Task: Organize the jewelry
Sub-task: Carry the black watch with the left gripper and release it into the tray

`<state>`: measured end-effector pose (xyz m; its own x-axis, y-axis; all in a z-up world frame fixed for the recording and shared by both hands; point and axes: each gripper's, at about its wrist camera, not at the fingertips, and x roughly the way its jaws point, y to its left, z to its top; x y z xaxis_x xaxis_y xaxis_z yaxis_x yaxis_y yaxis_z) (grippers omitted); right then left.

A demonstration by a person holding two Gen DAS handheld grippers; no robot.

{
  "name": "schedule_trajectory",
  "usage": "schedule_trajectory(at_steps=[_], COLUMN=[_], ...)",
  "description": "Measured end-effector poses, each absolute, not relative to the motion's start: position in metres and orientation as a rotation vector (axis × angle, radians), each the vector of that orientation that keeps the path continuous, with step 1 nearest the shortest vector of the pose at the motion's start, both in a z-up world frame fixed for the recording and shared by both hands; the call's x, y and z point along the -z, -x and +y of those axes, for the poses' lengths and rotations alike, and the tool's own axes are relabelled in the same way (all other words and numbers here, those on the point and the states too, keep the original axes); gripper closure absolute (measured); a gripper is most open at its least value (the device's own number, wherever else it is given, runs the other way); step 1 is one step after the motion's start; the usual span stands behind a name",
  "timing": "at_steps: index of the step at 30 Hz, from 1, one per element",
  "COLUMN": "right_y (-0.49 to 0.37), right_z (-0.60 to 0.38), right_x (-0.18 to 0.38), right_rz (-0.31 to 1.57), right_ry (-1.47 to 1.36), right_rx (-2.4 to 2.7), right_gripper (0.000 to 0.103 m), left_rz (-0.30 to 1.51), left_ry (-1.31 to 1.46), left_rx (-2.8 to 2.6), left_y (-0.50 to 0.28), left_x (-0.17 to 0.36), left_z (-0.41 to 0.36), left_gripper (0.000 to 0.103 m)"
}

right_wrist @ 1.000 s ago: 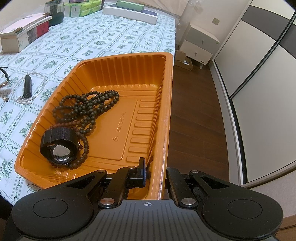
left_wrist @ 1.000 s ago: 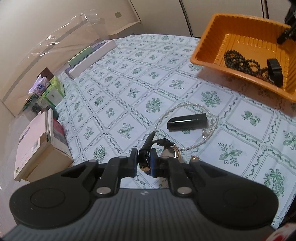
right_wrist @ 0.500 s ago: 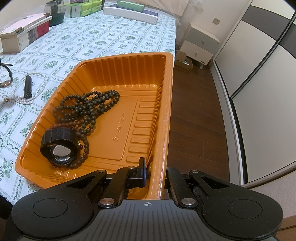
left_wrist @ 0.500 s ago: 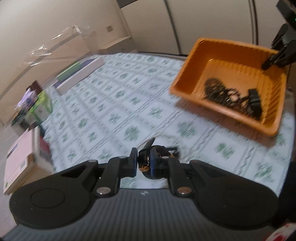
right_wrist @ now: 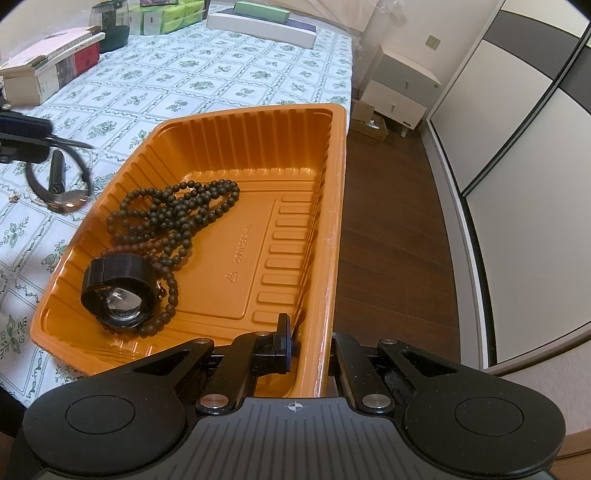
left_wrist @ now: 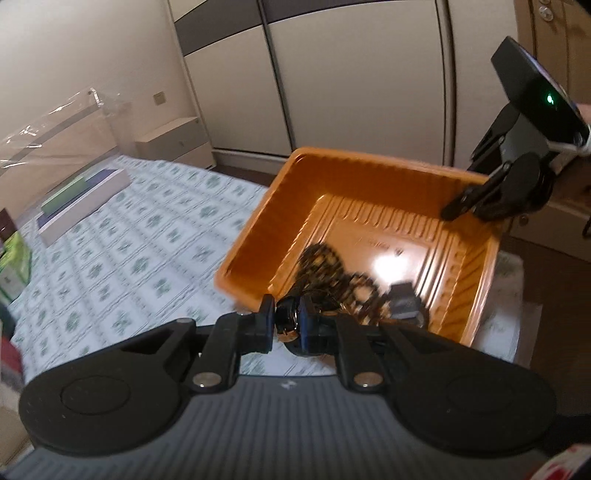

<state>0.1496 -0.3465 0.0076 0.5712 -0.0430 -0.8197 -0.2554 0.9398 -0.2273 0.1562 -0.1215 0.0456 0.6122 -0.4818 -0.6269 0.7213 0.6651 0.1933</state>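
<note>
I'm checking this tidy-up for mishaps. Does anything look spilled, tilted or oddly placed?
Nothing is spilled. One oddity: the orange tray overhangs the table edge above the floor, with the right gripper clamped on its rim. The bead necklace and black watch lie inside.

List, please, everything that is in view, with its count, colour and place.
tray: one, orange, at the table's edge
bead string: one, dark, inside the tray
mesh-strap watch: one, black, inside the tray, on the beads
second watch: one, black strap, held beside the tray
tube: one, black, on the tablecloth
tablecloth: one, white with green flowers
long box: one, white, far end
left claw: black, shut on the second watch
right claw: black, shut on the tray's rim
</note>
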Motion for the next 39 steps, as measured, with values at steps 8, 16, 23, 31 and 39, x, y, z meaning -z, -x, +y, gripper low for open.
schedule_trajectory(at_steps=[8, 16, 23, 31, 39], right_y=[-0.150, -0.149, -0.149, -0.150, -0.151], right_z=[-0.346, -0.346, -0.347, -0.347, -0.347], right_x=[-0.007, -0.007, -0.007, -0.007, -0.006], right_rz=[0.960, 0.959, 0.960, 0.960, 0.960], right_ry=[0.340, 0.339, 0.339, 0.339, 0.337], right_rx=[-0.131, -0.134, -0.135, -0.134, -0.133], right_gripper=[0.100, 0.100, 0.100, 0.100, 0.100], left_rz=[0.570, 0.577, 0.598, 0.590, 0.556], left_ry=[-0.441, -0.424, -0.420, -0.392, -0.387], left_rx=[0.766, 0.787, 0.791, 0.831, 0.753], left_y=[-0.164, -0.169, -0.172, -0.174, -0.174], left_x=[-0.043, -0.037, -0.028, -0.028, -0.040], left_z=[-0.157, -0.168, -0.171, -0.177, -0.150], left_gripper=[0.091, 0.091, 0.090, 0.089, 0.072])
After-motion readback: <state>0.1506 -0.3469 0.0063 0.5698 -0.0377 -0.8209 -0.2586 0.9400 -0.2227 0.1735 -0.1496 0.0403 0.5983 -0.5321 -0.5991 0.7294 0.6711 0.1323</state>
